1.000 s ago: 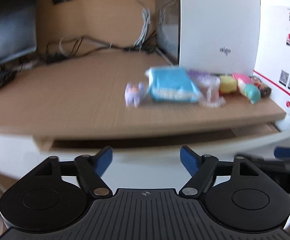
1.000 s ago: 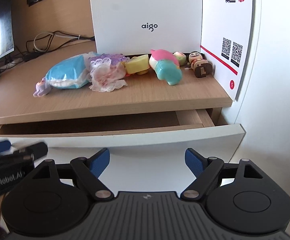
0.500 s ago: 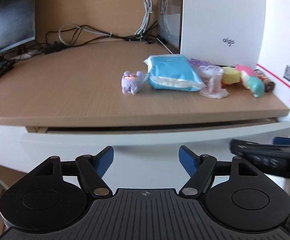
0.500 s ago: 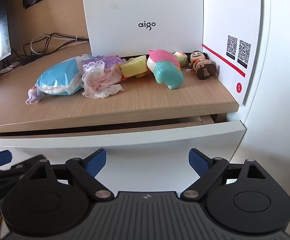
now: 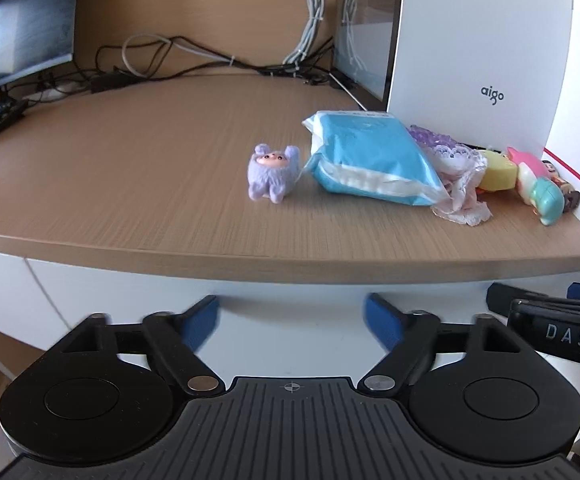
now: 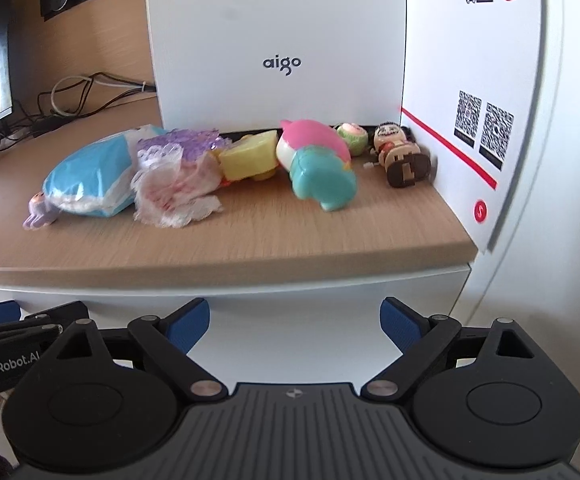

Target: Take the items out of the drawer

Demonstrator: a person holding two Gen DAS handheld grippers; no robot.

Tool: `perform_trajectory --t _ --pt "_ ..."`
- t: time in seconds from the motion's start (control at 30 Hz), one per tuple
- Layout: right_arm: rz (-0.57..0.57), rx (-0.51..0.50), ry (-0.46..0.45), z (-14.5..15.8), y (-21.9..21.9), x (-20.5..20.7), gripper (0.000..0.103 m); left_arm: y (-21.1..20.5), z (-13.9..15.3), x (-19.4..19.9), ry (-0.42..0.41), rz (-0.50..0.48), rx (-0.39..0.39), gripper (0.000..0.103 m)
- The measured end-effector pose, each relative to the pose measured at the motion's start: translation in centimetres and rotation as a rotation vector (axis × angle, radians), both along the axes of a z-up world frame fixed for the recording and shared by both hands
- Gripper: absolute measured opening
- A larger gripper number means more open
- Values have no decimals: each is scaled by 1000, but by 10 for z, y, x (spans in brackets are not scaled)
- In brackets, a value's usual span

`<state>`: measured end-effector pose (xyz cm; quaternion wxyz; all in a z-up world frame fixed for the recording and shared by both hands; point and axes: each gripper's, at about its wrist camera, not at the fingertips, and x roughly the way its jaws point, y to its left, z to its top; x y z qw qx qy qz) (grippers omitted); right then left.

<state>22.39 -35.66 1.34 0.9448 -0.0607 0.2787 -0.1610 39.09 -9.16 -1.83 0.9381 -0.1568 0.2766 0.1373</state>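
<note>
Drawer front (image 6: 330, 312) sits flush under the tabletop (image 5: 130, 184), looks shut. Items lie in a row on top, far right, by the white aigo box (image 6: 274, 40).

Left gripper (image 5: 292, 322) & right gripper (image 6: 294, 324): jaws have just been opening, now wide, nothing between them.

Handling, my guess:
- blue tissue pack (image 5: 370, 160): light, soft, slick film; pinch across the short side.
- purple plush (image 5: 272, 174): v. light, squashy; grip the body.
- pink/teal toy (image 6: 318, 164): hard, rounded, may slip; take at mid-body.
- wind-up figure (image 6: 400, 154): small, fragile bits; grip the torso gently.
</note>
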Motion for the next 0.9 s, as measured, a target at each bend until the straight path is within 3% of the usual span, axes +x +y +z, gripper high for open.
perform_trajectory --t 0.13,0.33,0.47,0.6,0.73,0.9 --pt "9 11 7 -3 -4 3 99 1 -2 6 4 -32 2 97" --pt "1 15 4 -3 -3 4 100 3 -1 5 7 -40 25 97" --pt "25 25 -4 -6 5 5 100 6 9 -9 -20 -73 94 94" --pt "78 -23 -22 -1 27 -3 99 15 26 -33 -13 -68 85 94" --pt "100 -40 -27 19 49 -37 100 20 42 -63 -1 -32 62 94" --pt "42 -20 -43 46 56 -101 103 9 60 -110 -3 -21 26 94"
